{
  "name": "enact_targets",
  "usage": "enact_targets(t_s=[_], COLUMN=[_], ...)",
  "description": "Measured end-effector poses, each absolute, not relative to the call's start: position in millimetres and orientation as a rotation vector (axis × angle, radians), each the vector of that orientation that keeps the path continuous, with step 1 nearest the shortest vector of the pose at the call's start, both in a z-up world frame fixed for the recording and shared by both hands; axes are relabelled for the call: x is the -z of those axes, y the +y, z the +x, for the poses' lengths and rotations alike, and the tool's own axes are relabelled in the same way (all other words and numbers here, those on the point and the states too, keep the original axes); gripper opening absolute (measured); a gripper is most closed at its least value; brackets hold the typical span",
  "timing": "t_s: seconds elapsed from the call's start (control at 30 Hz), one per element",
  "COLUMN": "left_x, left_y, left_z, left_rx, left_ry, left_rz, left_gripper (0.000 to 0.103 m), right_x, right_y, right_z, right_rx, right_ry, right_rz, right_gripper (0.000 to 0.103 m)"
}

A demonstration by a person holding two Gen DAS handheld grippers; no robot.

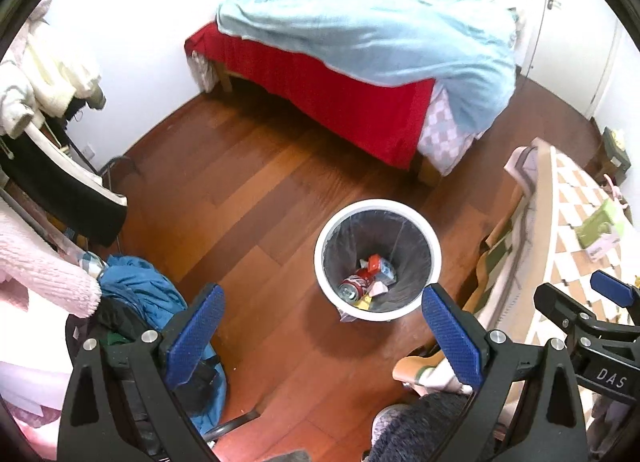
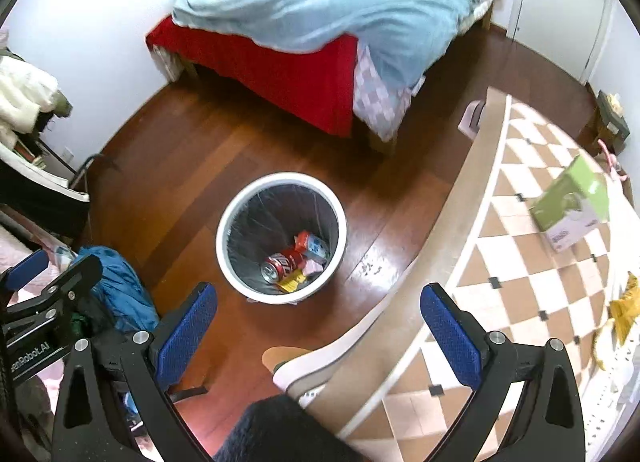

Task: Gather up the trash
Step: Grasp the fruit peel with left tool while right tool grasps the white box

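Note:
A white trash bin (image 1: 434,262) with a dark liner stands on the wooden floor; the bin (image 2: 222,238) holds a red soda can (image 1: 354,283) (image 2: 282,263), a small red and blue carton (image 1: 380,267) (image 2: 310,243) and paper scraps. My left gripper (image 1: 324,336) hovers above the floor just in front of the bin, open and empty. My right gripper (image 2: 318,332) is open and empty too, held over the table's edge to the right of the bin. A green and white box (image 2: 572,208) (image 1: 600,232) and a yellow wrapper (image 2: 624,308) lie on the checkered table.
A bed (image 1: 360,50) with a blue blanket and red skirt fills the back. The checkered table (image 2: 520,262) sits at right. A chair with blue clothing (image 1: 136,282) and piled clothes crowd the left. A slippered foot (image 2: 296,366) stands near the table's edge.

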State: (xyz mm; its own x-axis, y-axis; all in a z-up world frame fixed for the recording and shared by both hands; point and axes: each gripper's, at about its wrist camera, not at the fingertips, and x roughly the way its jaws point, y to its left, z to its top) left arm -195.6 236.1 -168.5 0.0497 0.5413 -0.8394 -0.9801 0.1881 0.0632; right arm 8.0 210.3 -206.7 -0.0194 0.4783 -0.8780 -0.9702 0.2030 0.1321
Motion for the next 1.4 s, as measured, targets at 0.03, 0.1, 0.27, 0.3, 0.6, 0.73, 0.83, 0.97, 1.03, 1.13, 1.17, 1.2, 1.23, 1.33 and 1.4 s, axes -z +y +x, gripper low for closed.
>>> enact_targets(t_s=[0.03, 0.1, 0.27, 0.3, 0.6, 0.73, 0.83, 0.97, 1.03, 1.13, 1.17, 1.2, 1.23, 1.33, 1.4], left_x=[161.8, 152.9, 134.0, 131.1, 146.5, 181.9, 206.7, 230.6, 238.2, 252.8, 258.2, 264.1, 268.0, 282.7, 288.0], left_y=[229.6, 218.3, 190.8, 185.5, 144.1, 128.0, 119.6, 109.9, 105.0, 100.2, 98.9, 98.3, 98.0, 98.8, 98.6], left_z=[-196.1, -195.4, -196.1, -195.4, -135.0, -64.7, -2.9, 86.5, 125.1, 178.7, 196.0, 212.9, 222.0, 256.7, 268.1], left_rx=[-1.286, -1.283, -1.279, -1.281, -1.192, -1.082, -0.985, -0.829, -0.758, -0.658, -0.633, -0.606, -0.586, -0.557, -0.552], left_ry=[0.863, 0.852, 0.830, 0.829, 0.874, 0.953, 1.004, 1.068, 1.093, 1.132, 1.148, 1.161, 1.167, 1.199, 1.207], left_rz=[-0.632, -0.620, -0.594, -0.588, -0.574, -0.574, -0.596, -0.644, -0.663, -0.694, -0.691, -0.686, -0.683, -0.629, -0.598], left_gripper=[0.100, 0.100, 0.100, 0.100, 0.100, 0.100, 0.100, 0.100, 0.100, 0.100, 0.100, 0.100, 0.100, 0.096, 0.080], right_x=[199.7, 184.9, 160.7, 156.0, 157.1, 180.8, 199.0, 219.6, 228.8, 248.4, 254.5, 262.1, 269.2, 284.6, 295.5], right_y=[203.1, 186.9, 152.9, 143.5, 57.7, 12.8, -27.3, -79.9, -96.5, -112.1, -116.1, -119.1, -120.8, -116.6, -115.3], right_z=[7.5, 7.8, 9.6, 11.4, 73.9, 148.2, 217.1, 314.3, 356.1, 409.2, 421.8, 435.6, 443.8, 463.3, 474.7], right_rx=[-1.293, -1.301, -1.316, -1.323, -1.246, -1.068, -0.901, -0.675, -0.599, -0.517, -0.507, -0.493, -0.486, -0.481, -0.470], right_ry=[0.985, 0.971, 0.946, 0.955, 1.101, 1.136, 1.159, 1.167, 1.183, 1.217, 1.229, 1.241, 1.246, 1.261, 1.274], right_rz=[-0.634, -0.603, -0.548, -0.524, -0.332, -0.308, -0.283, -0.261, -0.247, -0.255, -0.254, -0.249, -0.257, -0.271, -0.273], right_gripper=[0.103, 0.103, 0.103, 0.103, 0.103, 0.103, 0.103, 0.102, 0.100, 0.077, 0.076, 0.076, 0.076, 0.076, 0.076])
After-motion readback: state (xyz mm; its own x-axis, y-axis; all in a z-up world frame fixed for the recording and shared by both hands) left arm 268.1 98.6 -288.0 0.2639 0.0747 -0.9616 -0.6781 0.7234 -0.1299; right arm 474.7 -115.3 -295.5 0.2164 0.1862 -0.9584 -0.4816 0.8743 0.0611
